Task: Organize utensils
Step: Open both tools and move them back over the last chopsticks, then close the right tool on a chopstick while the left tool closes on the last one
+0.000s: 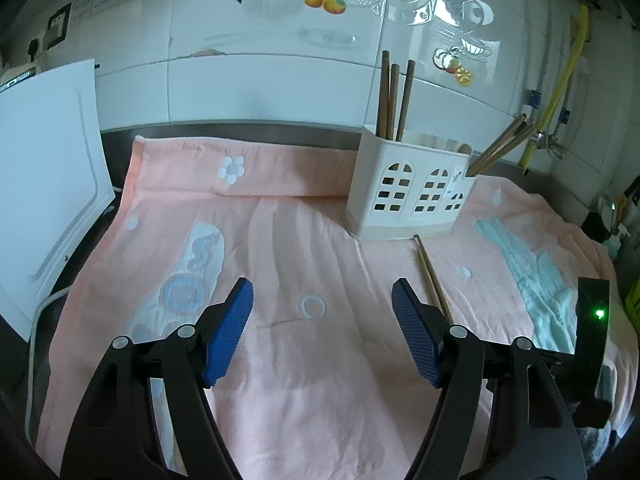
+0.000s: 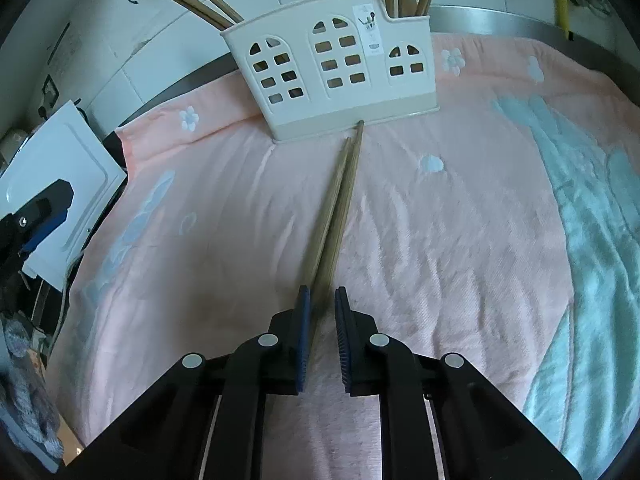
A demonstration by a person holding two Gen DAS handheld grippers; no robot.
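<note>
My right gripper [image 2: 322, 300] had its jaws narrowed around the near ends of a pair of chopsticks [image 2: 338, 200] lying on the pink towel [image 2: 460, 240], though I could not tell whether the pads truly gripped them; their far tips reached the foot of the white utensil holder [image 2: 332, 68] at upper centre. My left gripper [image 1: 322, 332] hung wide open and empty at the bottom of its frame, with that holder [image 1: 408, 188], chopsticks standing in both end compartments, at upper right.

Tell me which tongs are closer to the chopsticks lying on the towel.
Right. The right tongs straddle the near end of the loose chopsticks; the left tongs hover open, off to the chopsticks' left.
</note>
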